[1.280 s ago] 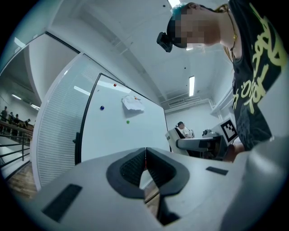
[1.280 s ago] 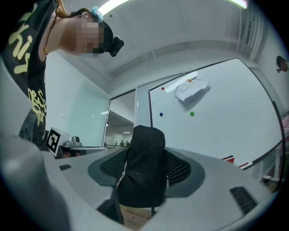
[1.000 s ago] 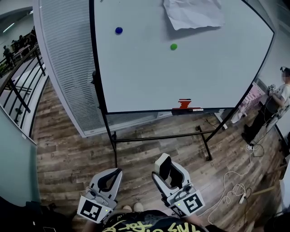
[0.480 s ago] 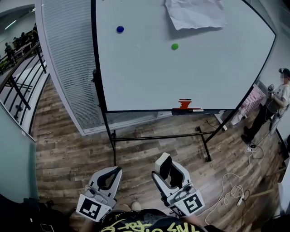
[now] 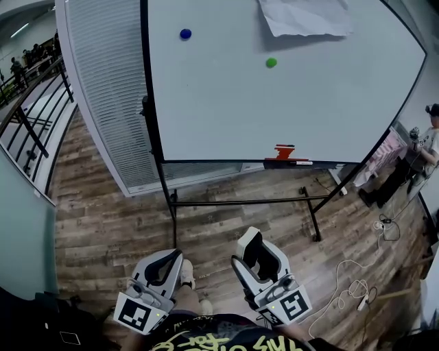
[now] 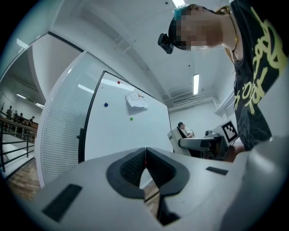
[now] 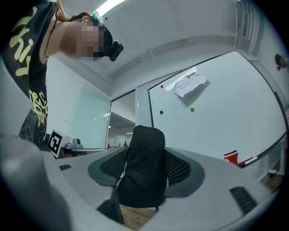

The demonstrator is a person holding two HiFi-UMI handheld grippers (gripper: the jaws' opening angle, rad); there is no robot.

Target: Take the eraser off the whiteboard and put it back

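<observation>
A black felt eraser [image 7: 143, 173] stands upright between the jaws of my right gripper [image 7: 145, 155], which is shut on it. In the head view the right gripper [image 5: 251, 251] is low and near my body, far from the whiteboard [image 5: 274, 110], with the dark eraser [image 5: 258, 258] between its fingers. My left gripper [image 5: 167, 264] hangs beside it, and its pads meet with nothing between them [image 6: 145, 159]. A red object [image 5: 284, 152] and a marker [image 5: 300, 162] lie on the board's tray.
A crumpled paper [image 5: 305, 17], a blue magnet [image 5: 185, 33] and a green magnet [image 5: 271, 62] are on the board. Its stand bar [image 5: 240, 203] crosses the wood floor. A railing [image 5: 27, 130] is at left. A person [image 5: 429, 140] and cables [image 5: 357, 291] are at right.
The view has tilted a little, so the whiteboard sits higher in frame. Both grippers stay low in about the same places, the right still holding the eraser.
</observation>
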